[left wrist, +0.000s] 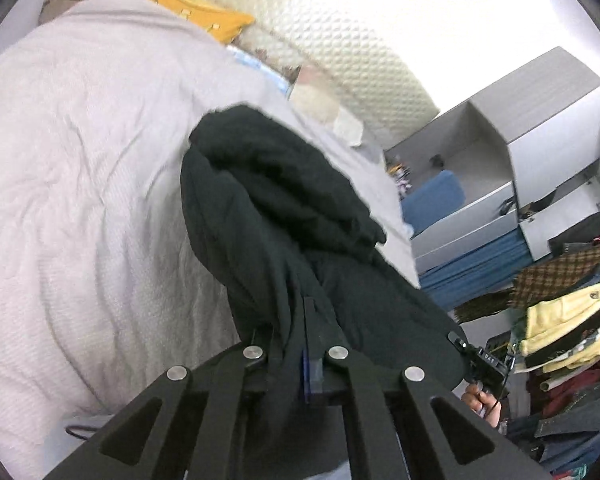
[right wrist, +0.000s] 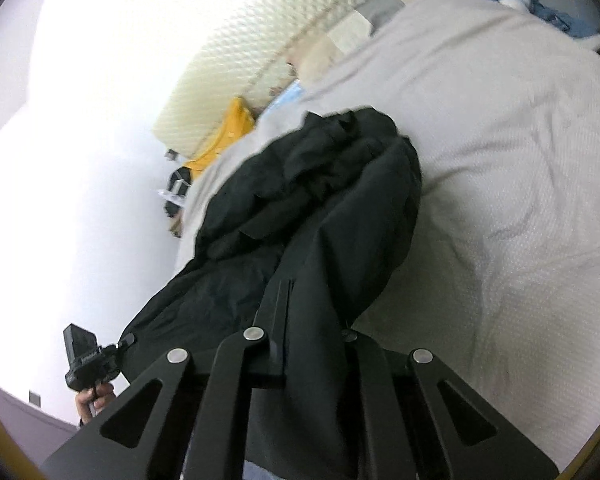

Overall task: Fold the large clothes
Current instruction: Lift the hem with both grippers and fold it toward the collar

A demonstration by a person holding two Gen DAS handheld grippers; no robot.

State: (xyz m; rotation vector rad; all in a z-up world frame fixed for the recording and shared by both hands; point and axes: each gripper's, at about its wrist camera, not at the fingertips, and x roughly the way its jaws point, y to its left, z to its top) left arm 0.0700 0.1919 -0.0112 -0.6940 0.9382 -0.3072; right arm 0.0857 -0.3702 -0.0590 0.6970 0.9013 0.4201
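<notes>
Both grippers, left gripper (left wrist: 300, 320) and right gripper (right wrist: 300, 308), have their fingers clamped on the black garment (left wrist: 284, 208), which hangs bunched above the bed (left wrist: 80, 160), probably so it can be spread for folding.

Readable text: none.
Other gripper's camera (left wrist: 488, 360): small pale marks, too blurred to read.
Same device (right wrist: 86, 360): faint lettering, illegible.

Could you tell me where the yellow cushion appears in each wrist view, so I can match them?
Left wrist view: yellow cushion upper left, beyond the pale bedspread.
Right wrist view: yellow cushion left of centre, beside the bedspread's edge.
Shared landmark: the black garment in the middle of both.
</notes>
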